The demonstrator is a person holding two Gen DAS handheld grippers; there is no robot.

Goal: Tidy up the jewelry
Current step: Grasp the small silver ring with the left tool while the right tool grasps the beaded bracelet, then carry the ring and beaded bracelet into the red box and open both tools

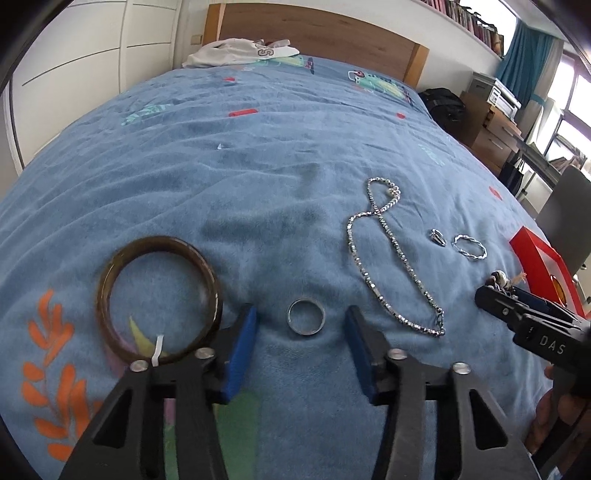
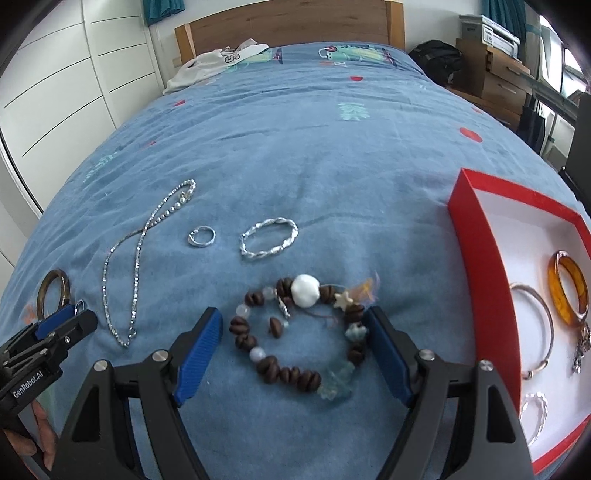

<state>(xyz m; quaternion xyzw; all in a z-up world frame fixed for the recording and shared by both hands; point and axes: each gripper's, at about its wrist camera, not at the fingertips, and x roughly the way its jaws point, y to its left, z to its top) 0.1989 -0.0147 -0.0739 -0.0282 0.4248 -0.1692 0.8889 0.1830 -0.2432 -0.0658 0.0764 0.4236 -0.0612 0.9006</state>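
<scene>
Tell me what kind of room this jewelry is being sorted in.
A bedroom, most likely. The jewelry lies on a bed with a blue printed bedspread and a wooden headboard; white wardrobe doors line one side, and a wooden dresser stands on the other.

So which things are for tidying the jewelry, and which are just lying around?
For the job: silver ring, brown bangle, silver chain, beaded bracelet, twisted bracelet, red box.

Just lying around: white shirt, black bag.
</scene>
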